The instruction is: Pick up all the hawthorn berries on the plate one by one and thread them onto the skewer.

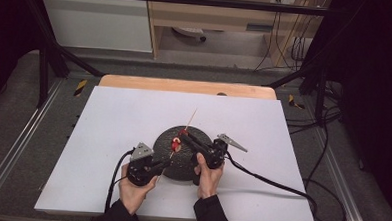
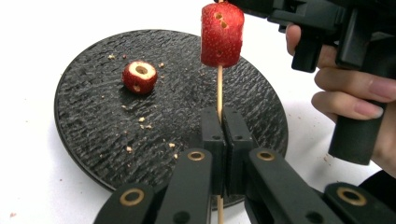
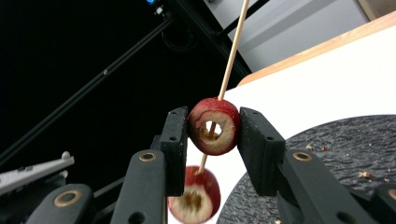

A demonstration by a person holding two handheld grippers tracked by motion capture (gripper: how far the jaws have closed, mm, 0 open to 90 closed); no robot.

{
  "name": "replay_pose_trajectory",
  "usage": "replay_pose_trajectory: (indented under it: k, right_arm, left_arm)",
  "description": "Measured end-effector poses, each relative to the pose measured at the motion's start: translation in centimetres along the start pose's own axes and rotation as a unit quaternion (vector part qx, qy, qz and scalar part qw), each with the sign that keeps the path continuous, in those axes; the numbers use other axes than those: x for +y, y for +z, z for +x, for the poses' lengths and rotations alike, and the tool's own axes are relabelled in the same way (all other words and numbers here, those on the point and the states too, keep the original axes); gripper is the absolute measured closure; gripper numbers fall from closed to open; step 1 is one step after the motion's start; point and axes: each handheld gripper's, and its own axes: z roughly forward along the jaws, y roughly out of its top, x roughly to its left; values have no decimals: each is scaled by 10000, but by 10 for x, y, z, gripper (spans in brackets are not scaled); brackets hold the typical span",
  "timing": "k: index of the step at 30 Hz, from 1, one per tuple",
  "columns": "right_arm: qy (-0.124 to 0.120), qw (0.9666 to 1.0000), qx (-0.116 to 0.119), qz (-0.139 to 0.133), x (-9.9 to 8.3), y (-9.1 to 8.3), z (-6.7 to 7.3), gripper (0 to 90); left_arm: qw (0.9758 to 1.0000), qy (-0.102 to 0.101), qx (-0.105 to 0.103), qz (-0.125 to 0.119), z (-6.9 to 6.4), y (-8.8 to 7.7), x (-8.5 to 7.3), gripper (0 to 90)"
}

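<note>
A thin wooden skewer (image 2: 219, 88) stands between the jaws of my left gripper (image 2: 225, 114), which is shut on it low down. One cored red fruit piece (image 2: 222, 35) is threaded on the skewer above those jaws. Higher up, my right gripper (image 3: 214, 128) is shut on a second cored piece (image 3: 219, 122), and the skewer (image 3: 232, 51) passes through its hole. The lower piece (image 3: 194, 196) hangs just beneath it. A third piece (image 2: 139, 77) lies on the black round plate (image 2: 93, 116). From above, both grippers (image 1: 167, 162) (image 1: 184, 135) meet over the plate (image 1: 191, 165).
The plate sits mid-table on a white board (image 1: 108, 116), with a wooden table edge (image 1: 185, 85) behind it. Crumbs dot the plate. Black cables (image 1: 271, 181) trail from the grippers toward the right. A dark metal frame (image 1: 46, 59) surrounds the table.
</note>
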Motion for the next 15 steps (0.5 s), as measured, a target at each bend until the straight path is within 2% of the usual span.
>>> replay_pose_trajectory:
  k: [3,9,15]
  right_arm:
    - [-56,10000,-32,37,-1,0,0,641]
    - [-148,9997,-59,203,-1,-1,1,620]
    - [-607,9968,-228,470,10,-10,5,443]
  left_arm:
    - [10000,4,-39,21,1,1,0,884]
    - [9999,151,-81,16,7,-2,-3,884]
    - [9997,235,-23,66,18,-17,-9,884]
